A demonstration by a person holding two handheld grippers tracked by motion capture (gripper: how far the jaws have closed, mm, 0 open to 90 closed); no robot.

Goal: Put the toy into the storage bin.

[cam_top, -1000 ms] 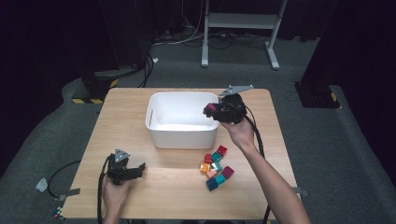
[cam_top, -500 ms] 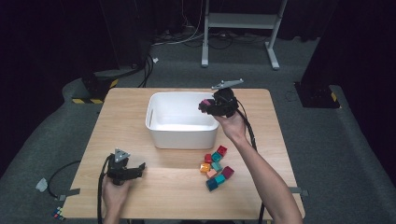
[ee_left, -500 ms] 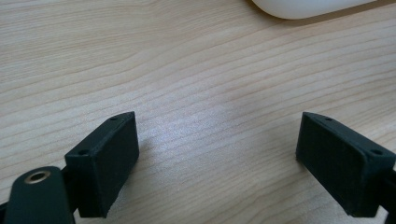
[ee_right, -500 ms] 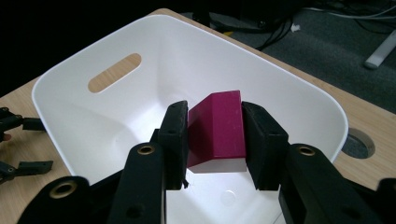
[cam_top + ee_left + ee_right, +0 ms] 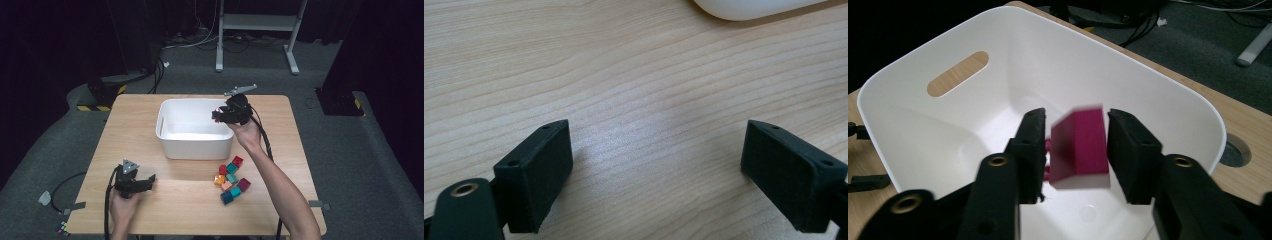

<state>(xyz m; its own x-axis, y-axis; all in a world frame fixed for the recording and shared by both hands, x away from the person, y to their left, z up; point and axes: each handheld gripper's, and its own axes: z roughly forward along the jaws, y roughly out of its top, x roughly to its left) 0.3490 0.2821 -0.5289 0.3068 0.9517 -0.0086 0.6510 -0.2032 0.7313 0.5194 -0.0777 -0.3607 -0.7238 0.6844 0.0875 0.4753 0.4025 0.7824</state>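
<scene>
One magenta cube (image 5: 1080, 147) between opening right gripper (image 5: 1075, 150) jaws.

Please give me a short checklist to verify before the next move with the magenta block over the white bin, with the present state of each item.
1. Magenta block is above the inside of the white bin: ok.
2. Right hand-held gripper has let go: ok; its jaws have just been opening, gaps show on both sides, and the blurred block looks to be dropping.
3. Bin floor under the block is free: ok.
4. Left hand-held gripper is open, holding nothing, over bare table: ok.
5. Remaining coloured blocks wait on the table near the bin: ok.
</scene>
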